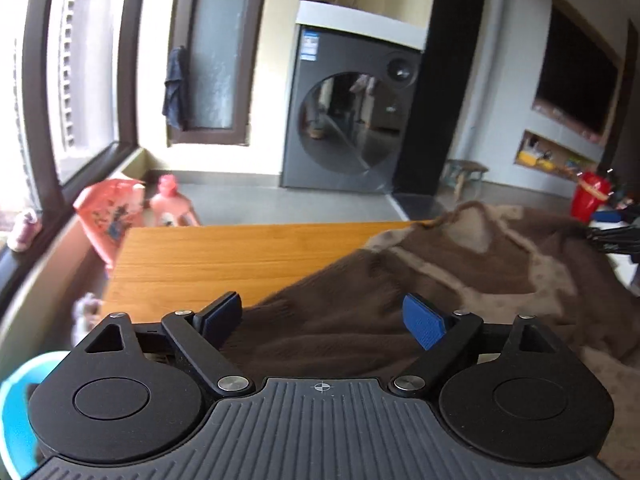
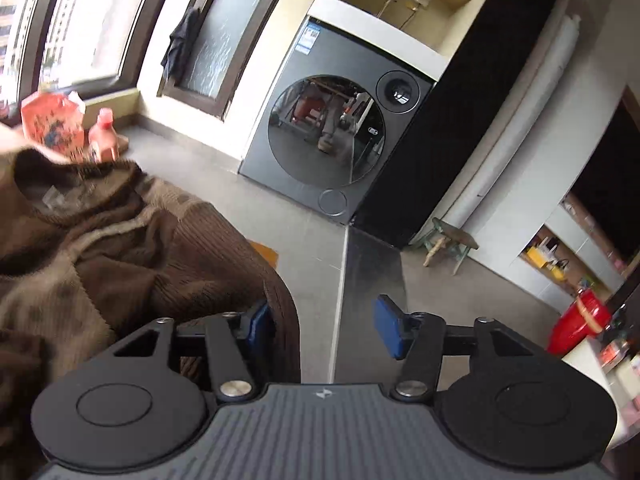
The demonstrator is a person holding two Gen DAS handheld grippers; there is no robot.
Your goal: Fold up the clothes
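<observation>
Brown knit sweater [image 1: 460,280] w/ tan patches lies rumpled on the wooden table [image 1: 208,264], mostly over the table's right part; one edge hangs off the right side, seen in the right wrist view as ribbed fabric [image 2: 240,264] draping toward the floor. Left gripper [image 1: 324,322] is wide open, blue pads apart, w/ sweater fabric lying between and under the fingers but nothing pinched yet. Right gripper [image 2: 322,328] is also open; its left pad [image 2: 258,326] sits right against the hanging edge, the other pad is over bare floor, so no grip there either. Collar opening w/ a label [image 2: 54,198] shows at the far side in the right view. Step in hand looks like getting a first hold on the near hem/edge w/ both claws. To do it well, imo: push each claw fwd so a single layer of edge sits deep between the pads, not a bunched wad; close both at about the same time; grab at matching points left & right so the garment lifts level. Knit is thick & stretchy, so it'll sag and may slip if only a thin bit is caught. Then pull taut and lay flat on the table's bare wood before any fold. Frames are a bit blurred, so exact hem position can't be told.
</observation>
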